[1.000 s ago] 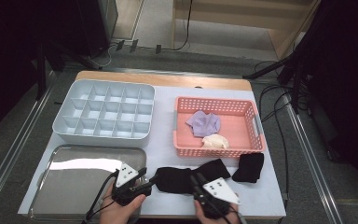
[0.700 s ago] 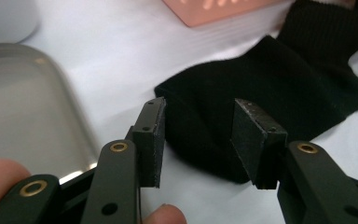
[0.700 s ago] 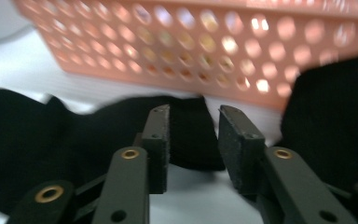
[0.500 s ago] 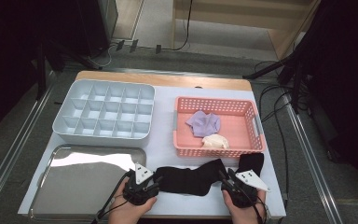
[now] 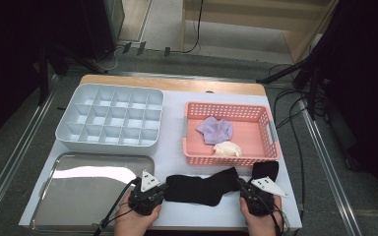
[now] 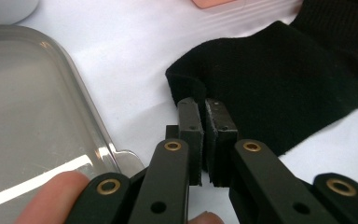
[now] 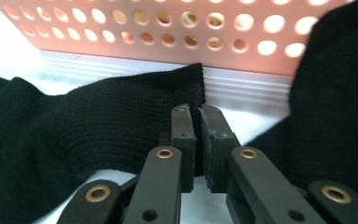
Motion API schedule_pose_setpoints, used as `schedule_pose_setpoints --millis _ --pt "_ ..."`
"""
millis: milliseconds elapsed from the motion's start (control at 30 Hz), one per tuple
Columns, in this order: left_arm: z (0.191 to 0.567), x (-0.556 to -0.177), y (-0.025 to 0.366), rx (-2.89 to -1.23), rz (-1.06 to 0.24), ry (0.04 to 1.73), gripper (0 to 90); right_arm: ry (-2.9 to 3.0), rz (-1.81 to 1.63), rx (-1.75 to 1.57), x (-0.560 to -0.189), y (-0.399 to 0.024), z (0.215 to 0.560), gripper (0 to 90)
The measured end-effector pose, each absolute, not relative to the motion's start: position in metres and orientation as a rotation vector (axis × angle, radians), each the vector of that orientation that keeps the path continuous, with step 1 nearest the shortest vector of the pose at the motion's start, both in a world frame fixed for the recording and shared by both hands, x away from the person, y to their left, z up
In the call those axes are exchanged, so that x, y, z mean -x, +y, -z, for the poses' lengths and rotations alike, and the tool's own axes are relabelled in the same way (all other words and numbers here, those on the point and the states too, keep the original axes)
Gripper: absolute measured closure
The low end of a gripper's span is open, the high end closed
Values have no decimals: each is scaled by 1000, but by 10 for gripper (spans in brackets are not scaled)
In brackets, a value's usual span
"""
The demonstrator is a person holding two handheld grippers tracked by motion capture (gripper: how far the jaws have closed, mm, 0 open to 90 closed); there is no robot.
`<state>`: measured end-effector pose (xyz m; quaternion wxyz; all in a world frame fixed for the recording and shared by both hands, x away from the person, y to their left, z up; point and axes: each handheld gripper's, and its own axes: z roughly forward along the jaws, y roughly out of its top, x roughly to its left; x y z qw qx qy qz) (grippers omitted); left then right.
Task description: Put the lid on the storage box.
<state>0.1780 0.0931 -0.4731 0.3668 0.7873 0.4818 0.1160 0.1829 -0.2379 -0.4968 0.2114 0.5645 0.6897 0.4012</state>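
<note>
1. While both pinches hold, high view: black sock (image 5: pixel 199 189) lies bottom centre, below the pink basket (image 5: pixel 229 132); lift level.
2. Left gripper view: left gripper (image 6: pixel 207 109) has just closed on the sock's edge; shallow bite, avoid jerking.
3. Right gripper view: right gripper (image 7: pixel 199 114) just closed on the ribbed cuff; keep clear of second sock (image 7: pixel 335 107).

Evenly lit from overhead on the white table (image 5: pixel 177 147); dark surroundings. Strong glare patch on the metal tray (image 5: pixel 93 172). Soft, short shadows. Slightly soft focus in the high view. Near-field blur on a fingertip (image 6: pixel 51 196) in the left gripper view; black sock (image 7: pixel 74 135) texture sharp.
</note>
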Motion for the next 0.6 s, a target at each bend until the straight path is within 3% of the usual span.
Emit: schedule_pose_setpoints --millis 400,533,600 --pt "469 -195 91 -2024 -230 1208 890 1872 -1090 -1621 -180 -272 494 863" --pt "472 -195 85 -2039 -260 1215 874 1888 -1158 -1596 -180 -274 494 738" --pt "470 -196 87 -2014 -280 1222 831 1877 -1215 -1575 -178 -276 490 726"
